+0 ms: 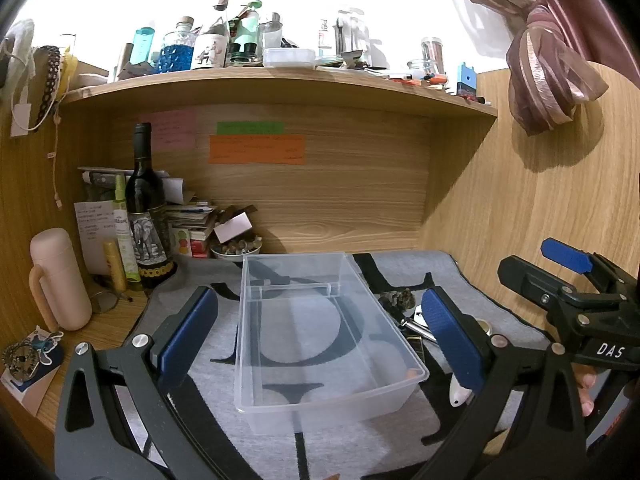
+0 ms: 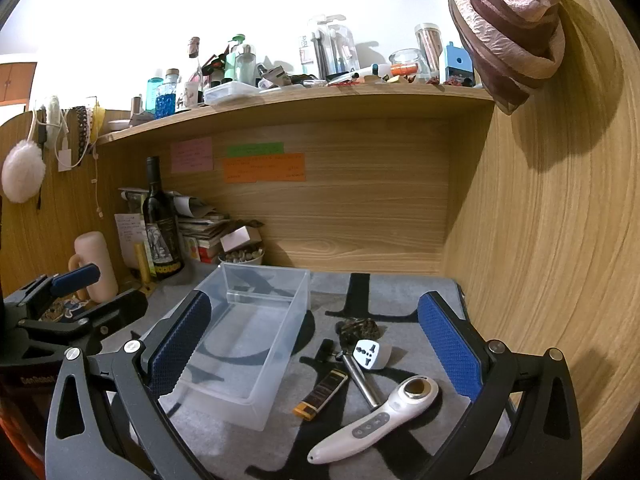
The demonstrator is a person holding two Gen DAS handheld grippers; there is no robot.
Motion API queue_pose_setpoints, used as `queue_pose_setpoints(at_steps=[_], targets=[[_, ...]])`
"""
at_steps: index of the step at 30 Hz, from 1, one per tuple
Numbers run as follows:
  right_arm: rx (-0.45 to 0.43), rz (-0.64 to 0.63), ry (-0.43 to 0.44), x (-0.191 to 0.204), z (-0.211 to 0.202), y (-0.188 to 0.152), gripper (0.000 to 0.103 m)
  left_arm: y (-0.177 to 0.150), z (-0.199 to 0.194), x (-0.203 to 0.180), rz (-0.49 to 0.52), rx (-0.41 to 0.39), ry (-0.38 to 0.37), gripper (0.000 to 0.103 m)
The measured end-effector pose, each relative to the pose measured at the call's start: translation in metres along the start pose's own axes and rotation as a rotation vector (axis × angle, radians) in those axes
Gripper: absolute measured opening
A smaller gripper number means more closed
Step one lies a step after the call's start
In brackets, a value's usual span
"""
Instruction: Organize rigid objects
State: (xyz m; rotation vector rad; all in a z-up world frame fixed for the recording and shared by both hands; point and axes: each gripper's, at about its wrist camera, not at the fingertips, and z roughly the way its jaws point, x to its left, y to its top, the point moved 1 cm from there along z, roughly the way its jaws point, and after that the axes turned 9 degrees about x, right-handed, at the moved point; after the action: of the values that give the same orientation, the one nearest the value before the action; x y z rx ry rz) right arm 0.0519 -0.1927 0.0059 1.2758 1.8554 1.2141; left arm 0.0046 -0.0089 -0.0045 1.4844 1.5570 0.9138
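Observation:
A clear plastic bin (image 1: 320,332) with nothing in it sits on the grey mat; it also shows in the right wrist view (image 2: 248,340). My left gripper (image 1: 320,332) is open, its blue pads on either side of the bin. My right gripper (image 2: 316,344) is open above loose items to the right of the bin: a white handheld device (image 2: 376,420), a white plug adapter (image 2: 372,354), a metal cylinder (image 2: 362,380), a dark lighter (image 2: 320,394) and a dark patterned lump (image 2: 358,328). The right gripper also shows in the left wrist view (image 1: 568,276).
A wine bottle (image 1: 146,208), a pink tumbler (image 1: 60,280), papers and a bowl of small items (image 1: 236,246) crowd the back left. A wooden wall (image 2: 540,240) stands close on the right. A cluttered shelf (image 1: 280,76) hangs overhead.

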Motion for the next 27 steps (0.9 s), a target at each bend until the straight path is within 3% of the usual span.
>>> queue_pose_setpoints(at_steps=[7, 10, 13, 15, 16, 19, 27], targets=[[0.015, 0.004, 0.033, -0.001, 0.005, 0.001, 0.103, 0.001, 0.0, 0.005, -0.006, -0.004, 0.002, 0.102], [0.028, 0.009, 0.037, -0.002, 0.011, 0.0, 0.098, 0.003, 0.003, 0.01, -0.009, 0.012, 0.01, 0.084], [0.055, 0.025, 0.051, -0.007, 0.018, -0.001, 0.087, 0.003, 0.009, 0.02, -0.024, 0.039, 0.001, 0.082], [0.072, 0.037, 0.047, -0.012, 0.023, -0.002, 0.083, 0.004, 0.014, 0.029, -0.027, 0.058, 0.016, 0.075], [0.077, 0.041, 0.04, -0.015, 0.025, -0.002, 0.081, 0.004, 0.018, 0.035, -0.026, 0.072, 0.032, 0.071], [0.096, 0.055, 0.022, -0.025, 0.033, -0.002, 0.076, 0.004, 0.032, 0.053, -0.032, 0.122, 0.062, 0.07], [0.18, 0.117, -0.024, -0.057, 0.065, -0.001, 0.058, 0.004, 0.086, 0.094, -0.058, 0.332, 0.019, 0.052]])
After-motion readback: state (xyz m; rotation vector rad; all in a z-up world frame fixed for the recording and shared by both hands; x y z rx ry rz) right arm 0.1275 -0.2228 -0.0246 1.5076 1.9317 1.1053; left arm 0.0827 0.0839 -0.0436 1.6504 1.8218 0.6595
